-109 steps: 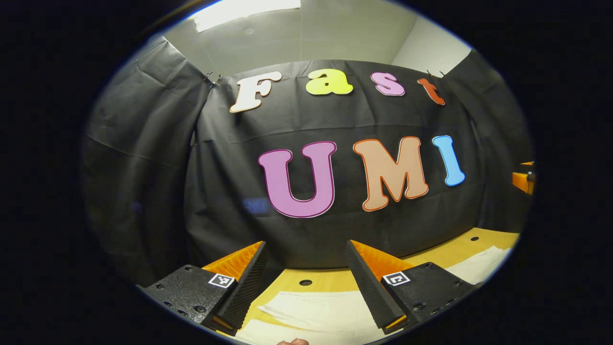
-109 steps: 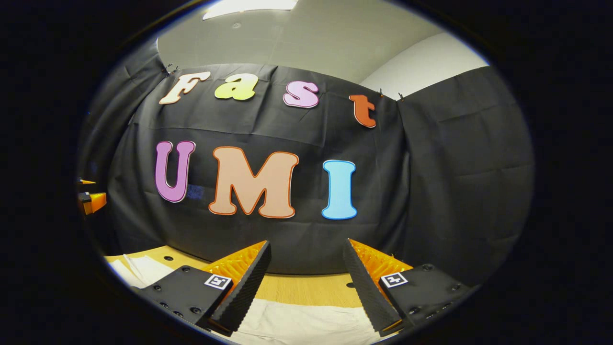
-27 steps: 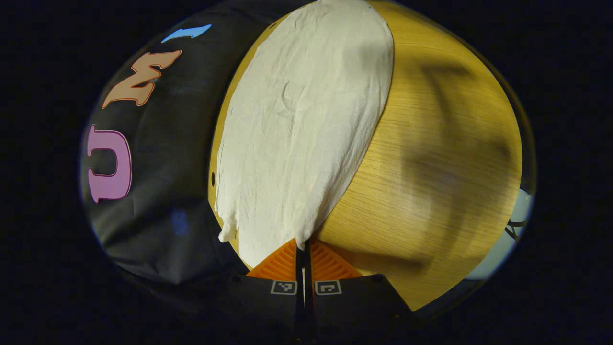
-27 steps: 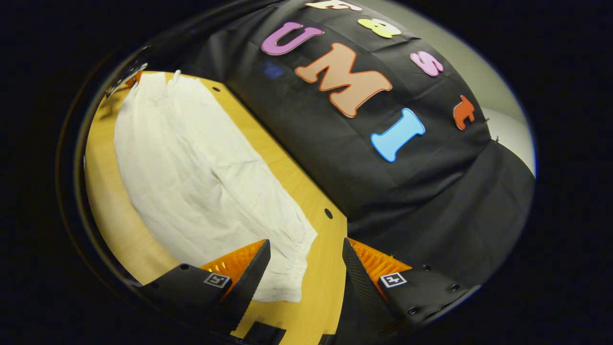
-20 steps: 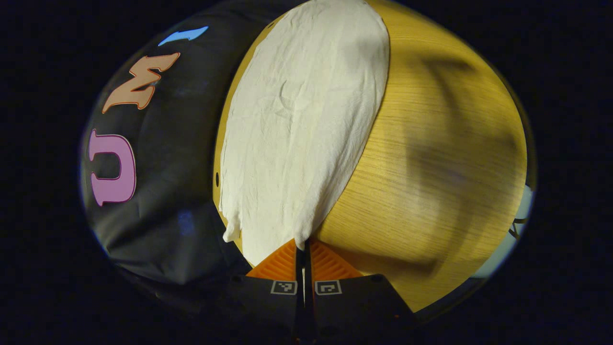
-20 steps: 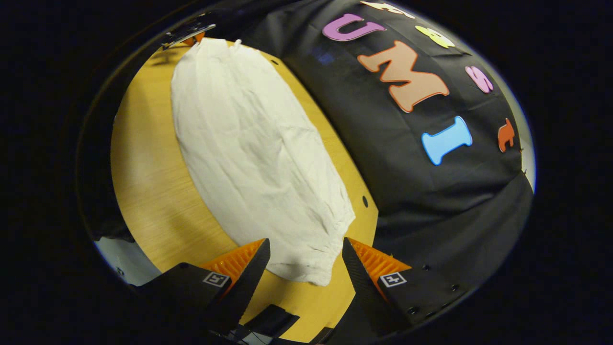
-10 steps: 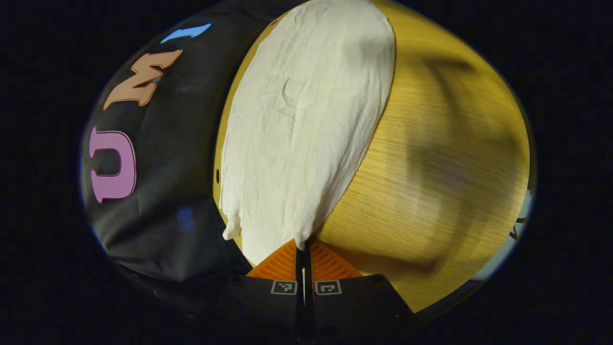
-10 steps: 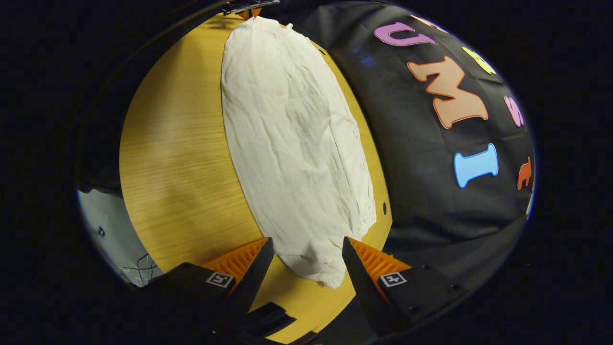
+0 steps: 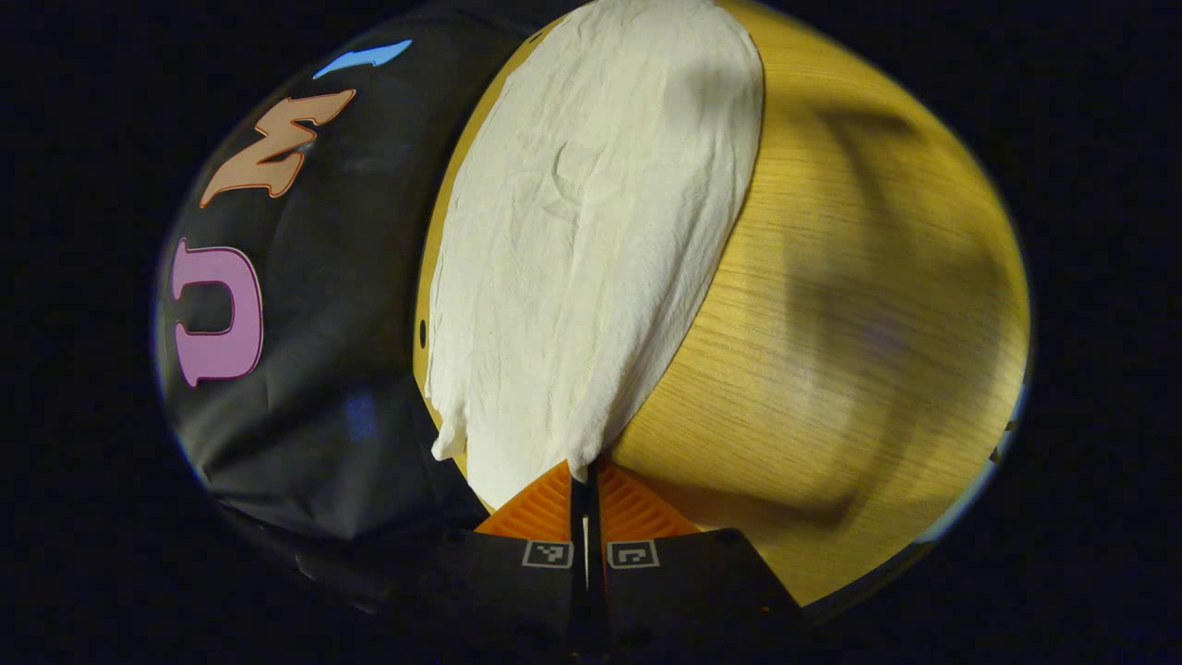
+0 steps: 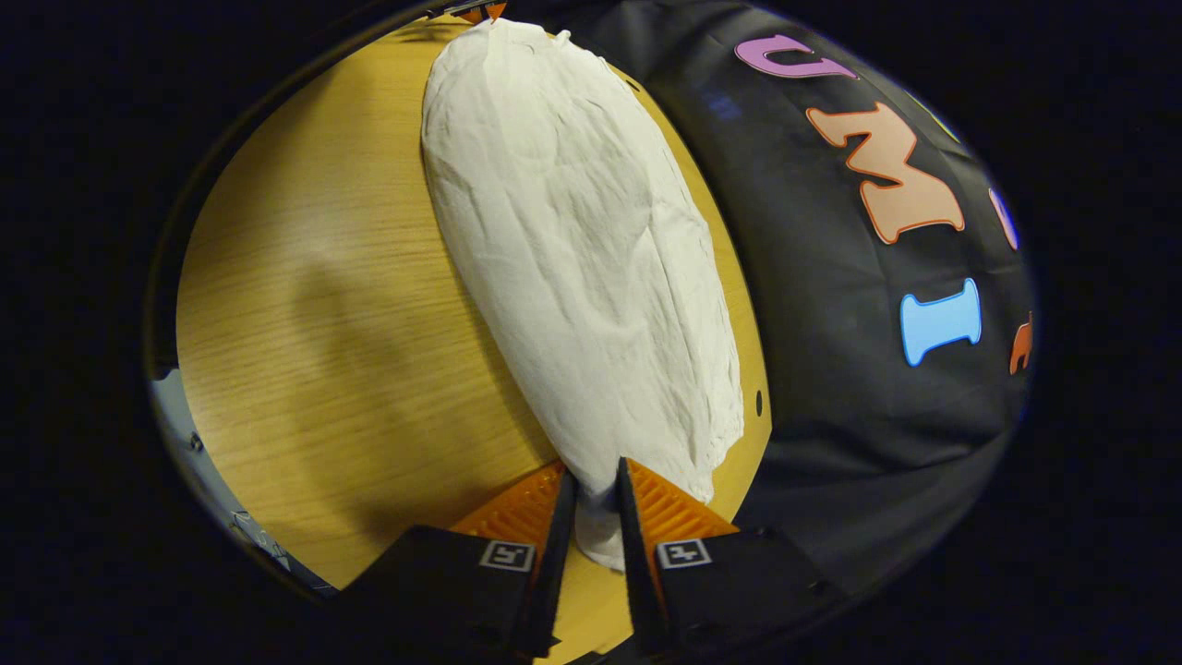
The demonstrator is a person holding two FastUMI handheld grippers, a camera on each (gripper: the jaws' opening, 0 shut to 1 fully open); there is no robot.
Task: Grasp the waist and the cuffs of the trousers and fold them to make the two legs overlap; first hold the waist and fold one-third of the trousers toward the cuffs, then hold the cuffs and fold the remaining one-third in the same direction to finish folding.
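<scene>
Left gripper view: the left gripper (image 9: 584, 476) has its fingers pressed together on one corner of the white trousers (image 9: 591, 240), the cloth pinched between them at the near end of the garment. From that corner the trousers run away across the wooden tabletop (image 9: 831, 323), lying flat and lightly creased along the side of the tabletop next to the black wall (image 9: 332, 305). A loose flap of cloth hangs at the trousers' near end, on the wall side of the pinched corner.

In the right gripper view, the right gripper (image 10: 596, 494) sits at the opposite end of the trousers (image 10: 582, 249), its fingers drawn close with a fold of the cloth between them; whether both already press on it cannot be told. The trousers stretch away from it over the tabletop (image 10: 323, 305), again along the edge nearest the wall (image 10: 831, 305). At their far end the other gripper shows small, touching the cloth.
</scene>
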